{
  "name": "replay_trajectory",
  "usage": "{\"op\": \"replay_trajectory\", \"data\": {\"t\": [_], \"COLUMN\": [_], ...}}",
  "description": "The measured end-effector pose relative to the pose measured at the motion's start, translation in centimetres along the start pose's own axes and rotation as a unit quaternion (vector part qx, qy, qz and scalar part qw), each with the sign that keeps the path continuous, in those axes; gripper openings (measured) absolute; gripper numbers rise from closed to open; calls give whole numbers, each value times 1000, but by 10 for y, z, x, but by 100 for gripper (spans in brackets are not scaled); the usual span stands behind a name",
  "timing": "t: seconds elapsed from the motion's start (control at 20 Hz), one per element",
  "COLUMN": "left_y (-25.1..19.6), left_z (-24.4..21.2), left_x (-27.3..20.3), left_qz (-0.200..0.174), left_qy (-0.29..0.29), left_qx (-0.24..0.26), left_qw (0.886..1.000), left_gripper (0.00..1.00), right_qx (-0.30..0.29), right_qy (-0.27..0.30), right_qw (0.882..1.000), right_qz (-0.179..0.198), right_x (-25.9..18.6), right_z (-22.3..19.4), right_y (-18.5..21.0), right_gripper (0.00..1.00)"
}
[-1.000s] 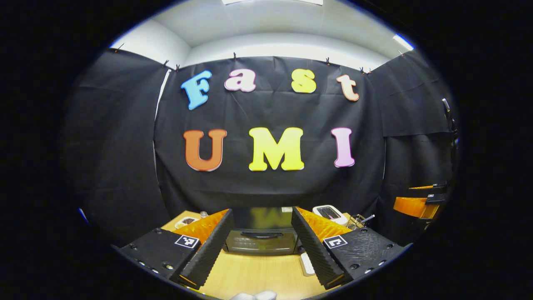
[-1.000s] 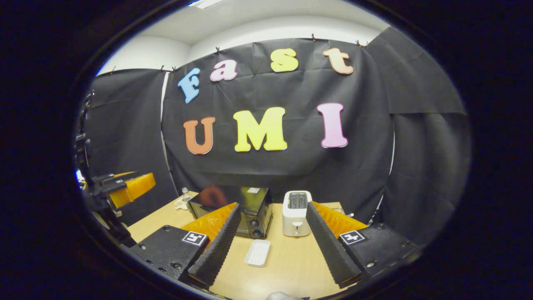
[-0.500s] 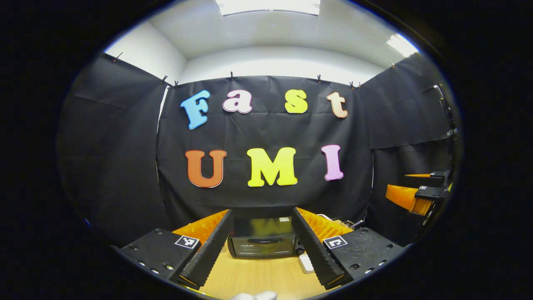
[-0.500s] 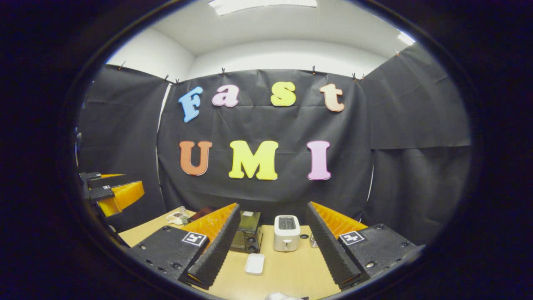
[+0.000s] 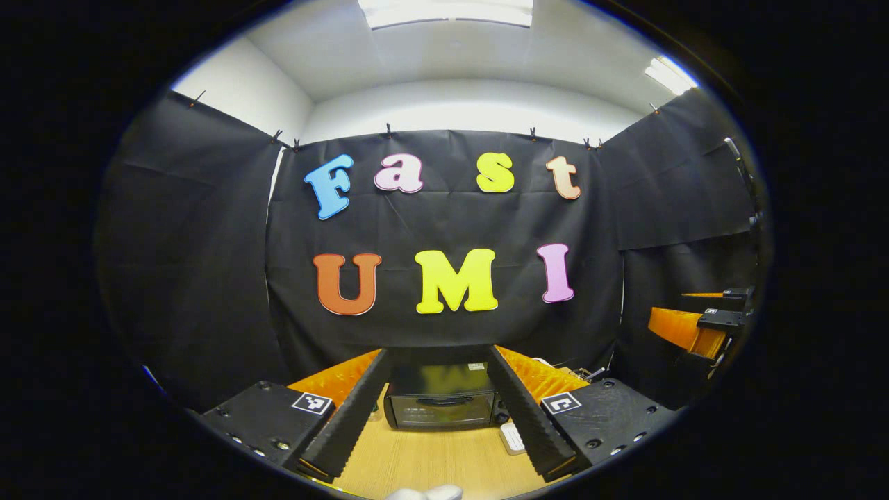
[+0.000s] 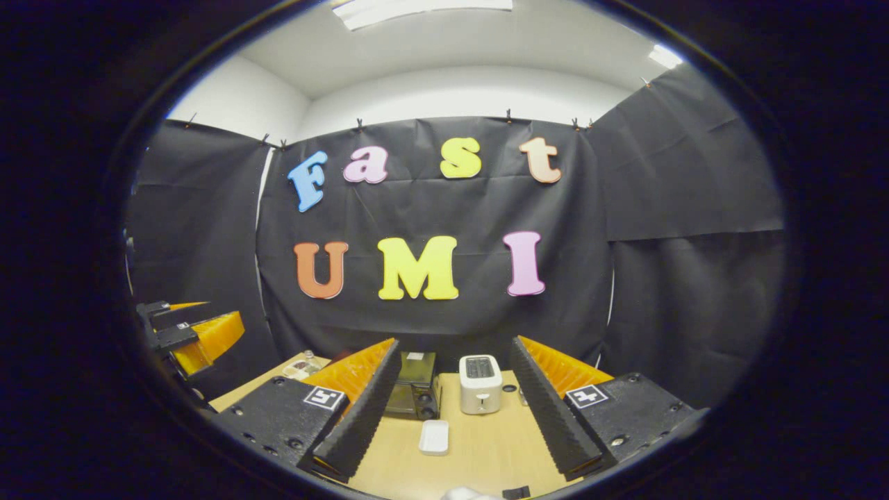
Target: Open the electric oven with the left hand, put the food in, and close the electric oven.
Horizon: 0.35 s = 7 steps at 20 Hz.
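while both grippers gape empty, oven door closed, sides hidden behind fingers

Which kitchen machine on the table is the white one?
The toaster is white, with slots on top. The electric oven beside it is black, with a door on its front.

Left gripper view: oven sides hidden behind the left tool's fingers. White tray right of the oven is half covered by a finger. In the right gripper view, small items left of the oven are too small to identify.
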<state>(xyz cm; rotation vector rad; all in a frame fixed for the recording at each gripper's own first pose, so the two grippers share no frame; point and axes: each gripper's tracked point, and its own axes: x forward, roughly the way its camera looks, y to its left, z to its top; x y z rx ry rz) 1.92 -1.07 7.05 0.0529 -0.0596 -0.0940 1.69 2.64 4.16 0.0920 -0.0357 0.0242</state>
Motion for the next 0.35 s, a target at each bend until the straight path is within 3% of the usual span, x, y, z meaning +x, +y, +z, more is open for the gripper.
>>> {"op": "replay_trajectory", "data": {"t": [0.05,0.15,0.2,0.25,0.35], "left_y": [2,5,6,10,16], "left_z": [1,-1,0,2,3], "left_x": [0,0,0,0,0], "left_qz": [3,3,4,7,12], "left_qy": [0,4,4,4,1], "left_qx": [-1,-5,-7,-7,-9], "left_qw": [1000,1000,1000,1000,1000], "left_gripper": [93,94,94,94,94], "right_qx": [2,4,3,1,0], "right_qy": [-1,-2,-2,-3,-3], "right_qw": [1000,1000,1000,1000,1000], "right_qz": [-1,0,1,2,5], "right_x": [-1,0,1,0,0], "right_z": [1,2,3,4,4], "right_y": [-1,2,2,4,7], "right_gripper": [100,100,90,100,100]}}
